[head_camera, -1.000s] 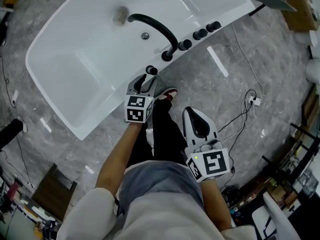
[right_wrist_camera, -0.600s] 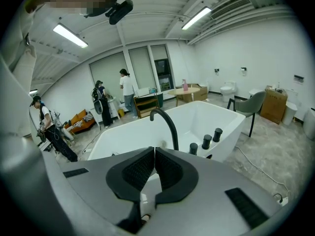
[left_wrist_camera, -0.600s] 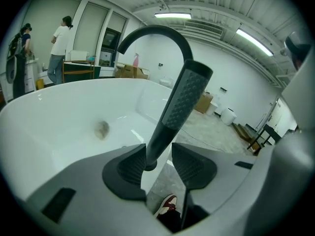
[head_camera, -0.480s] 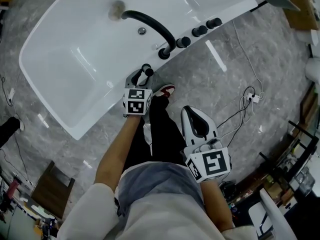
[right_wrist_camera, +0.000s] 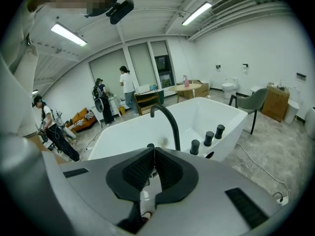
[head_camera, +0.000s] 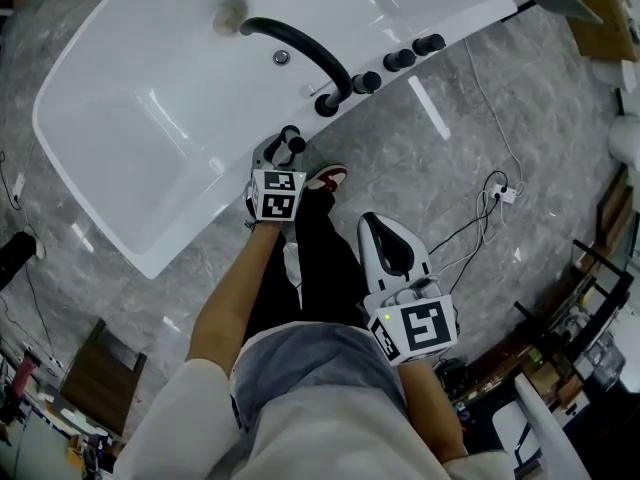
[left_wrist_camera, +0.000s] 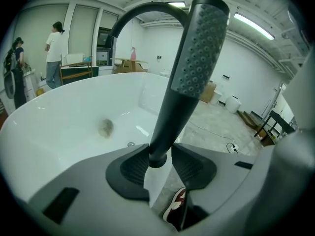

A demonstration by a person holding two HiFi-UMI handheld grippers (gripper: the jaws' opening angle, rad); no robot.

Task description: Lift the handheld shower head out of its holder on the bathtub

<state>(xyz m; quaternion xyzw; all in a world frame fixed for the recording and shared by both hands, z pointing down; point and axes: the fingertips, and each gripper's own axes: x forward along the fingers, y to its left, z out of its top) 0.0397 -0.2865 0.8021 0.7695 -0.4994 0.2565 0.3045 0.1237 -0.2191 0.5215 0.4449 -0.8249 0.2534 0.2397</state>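
At the near rim of the bathtub, just beside the arched black spout, the handheld shower head stands upright. My left gripper is pinched onto the very bottom of its handle, one ribbed pad on each side. From the head view the same gripper sits right at the tub edge with the dark wand poking up past it. I can't make out the holder itself, as the jaws cover that spot, so I can't say whether the handle has cleared it.

My right gripper hangs back by my hip, well apart from the tub. Its jaws are pressed together on nothing.

I judge the wand to be rigid and fairly light, with a smooth, round, dark finish and a slight taper. That makes it liable to twist or slide between flat pads. The nozzle face sits high above my grip, so it will want to tip. A hold a little further up the narrow handle would steady it — never on the dimpled spray face. I'd expect a hose to drag from below, though none shows, so I'd pull straight along the handle's axis.
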